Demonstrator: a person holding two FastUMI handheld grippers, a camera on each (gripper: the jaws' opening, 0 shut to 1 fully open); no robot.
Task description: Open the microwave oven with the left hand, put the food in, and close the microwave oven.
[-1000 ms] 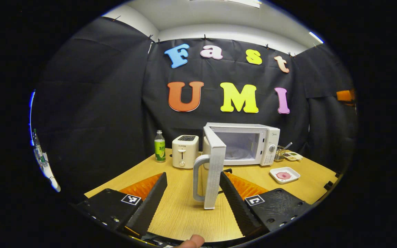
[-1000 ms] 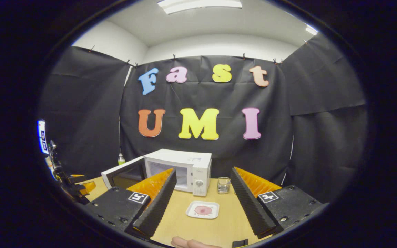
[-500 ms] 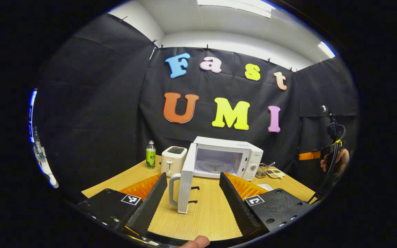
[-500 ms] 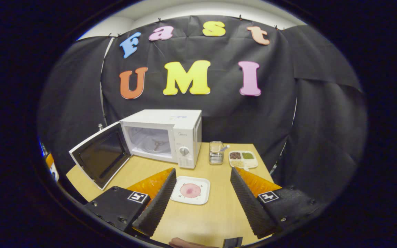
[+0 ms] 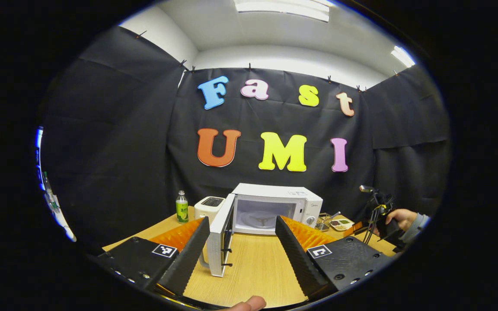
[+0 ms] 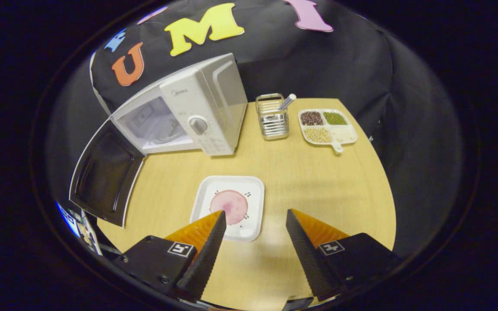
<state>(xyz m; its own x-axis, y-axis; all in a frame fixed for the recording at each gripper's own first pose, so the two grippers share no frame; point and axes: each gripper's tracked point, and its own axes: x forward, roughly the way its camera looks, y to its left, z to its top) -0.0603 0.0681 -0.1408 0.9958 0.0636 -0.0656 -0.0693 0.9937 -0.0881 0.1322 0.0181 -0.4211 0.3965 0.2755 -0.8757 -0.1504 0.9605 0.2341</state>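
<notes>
Both grippers are gaping wide, holding nothing. The right gripper (image 6: 252, 216) is hanging over the table (image 6: 318, 172) with the plate (image 6: 228, 206) at its 11 o'clock, food (image 6: 229, 206) sitting flat in the middle. The microwave (image 6: 188, 116) is at 11 further back, door (image 6: 104, 172) swinging open leftward. The left gripper (image 5: 242, 222) is facing the cavity.

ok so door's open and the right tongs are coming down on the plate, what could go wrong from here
The plate lies flat on the table and its rim is low, so the open right tongs may slip off or tip the food when lifting. The microwave door swings out on the left, and the plate could clip it on the way into the cavity.
</notes>
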